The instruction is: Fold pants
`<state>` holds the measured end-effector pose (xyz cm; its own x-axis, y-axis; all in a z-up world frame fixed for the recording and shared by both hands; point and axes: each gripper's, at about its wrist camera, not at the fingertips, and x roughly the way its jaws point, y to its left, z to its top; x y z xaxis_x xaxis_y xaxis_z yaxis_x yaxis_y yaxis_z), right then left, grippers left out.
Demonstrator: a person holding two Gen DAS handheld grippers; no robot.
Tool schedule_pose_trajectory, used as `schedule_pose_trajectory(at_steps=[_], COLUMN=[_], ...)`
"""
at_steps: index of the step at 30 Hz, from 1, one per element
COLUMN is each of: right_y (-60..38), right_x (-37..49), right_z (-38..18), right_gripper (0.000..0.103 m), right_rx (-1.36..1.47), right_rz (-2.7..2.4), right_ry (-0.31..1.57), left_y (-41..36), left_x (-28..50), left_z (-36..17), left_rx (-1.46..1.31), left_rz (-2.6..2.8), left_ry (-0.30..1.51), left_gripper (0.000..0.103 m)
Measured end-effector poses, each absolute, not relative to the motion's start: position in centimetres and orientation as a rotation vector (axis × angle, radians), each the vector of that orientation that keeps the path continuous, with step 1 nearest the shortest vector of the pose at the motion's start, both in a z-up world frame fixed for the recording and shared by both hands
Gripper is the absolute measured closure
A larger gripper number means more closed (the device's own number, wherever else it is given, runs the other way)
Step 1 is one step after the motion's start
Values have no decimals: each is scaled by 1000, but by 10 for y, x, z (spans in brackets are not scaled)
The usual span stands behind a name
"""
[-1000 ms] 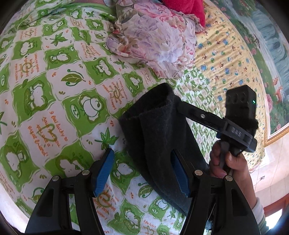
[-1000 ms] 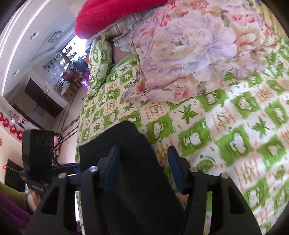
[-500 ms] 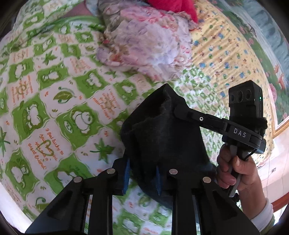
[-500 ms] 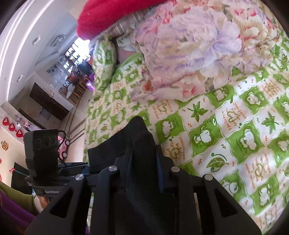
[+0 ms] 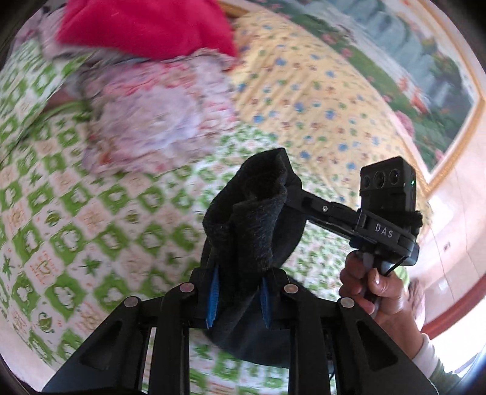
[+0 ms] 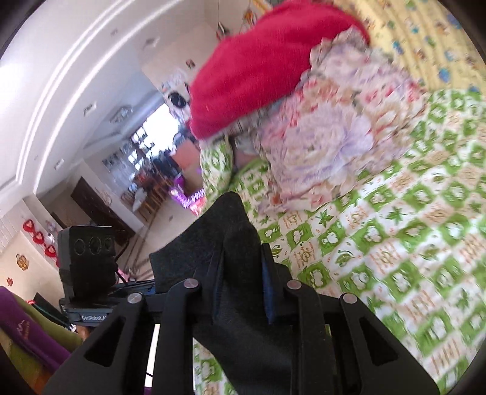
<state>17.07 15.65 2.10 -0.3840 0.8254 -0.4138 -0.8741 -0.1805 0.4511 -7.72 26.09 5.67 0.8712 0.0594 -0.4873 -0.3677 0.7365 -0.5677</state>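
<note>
The black pants [image 5: 252, 224] hang bunched between both grippers, lifted above the green and white bedspread [image 5: 76, 212]. My left gripper [image 5: 238, 299] is shut on one fold of the cloth, its blue pads pressed against it. My right gripper [image 6: 241, 291] is shut on another fold of the pants [image 6: 221, 243]. In the left wrist view the right gripper reaches in from the right, its tips hidden in the cloth. The left gripper's body [image 6: 88, 267] shows at the left of the right wrist view.
A floral quilt [image 5: 158, 112] lies bunched at the head of the bed with a red blanket [image 5: 145, 27] on top. A yellow patterned sheet [image 5: 319, 100] covers the bed's right side. The room with furniture [image 6: 136, 182] opens beyond the bed's left edge.
Both grippers went from open around the pants to shut on them. They have since lifted the bunched cloth up off the bedspread.
</note>
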Motion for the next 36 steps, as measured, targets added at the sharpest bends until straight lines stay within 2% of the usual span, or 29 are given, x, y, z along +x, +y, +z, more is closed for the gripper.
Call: schedule_pose_trajectory(at_steps=[7, 14, 25, 36], right_y=[71, -6, -92, -143], right_x=[189, 213, 237, 247], right_z=[36, 24, -19, -59], right_gripper=[81, 82, 83, 83], right_rx=[39, 163, 304, 389], right_rz=[1777, 1709, 1601, 1518], right_ry=[668, 629, 628, 660], left_y=[206, 139, 60, 22], left_x=[-57, -29, 13, 30], left_z=[86, 97, 78, 59], left_rx=[-627, -514, -443, -412], left_rz=[127, 21, -128, -195], left_ry=[452, 485, 597, 677], left_gripper=[81, 81, 81, 81])
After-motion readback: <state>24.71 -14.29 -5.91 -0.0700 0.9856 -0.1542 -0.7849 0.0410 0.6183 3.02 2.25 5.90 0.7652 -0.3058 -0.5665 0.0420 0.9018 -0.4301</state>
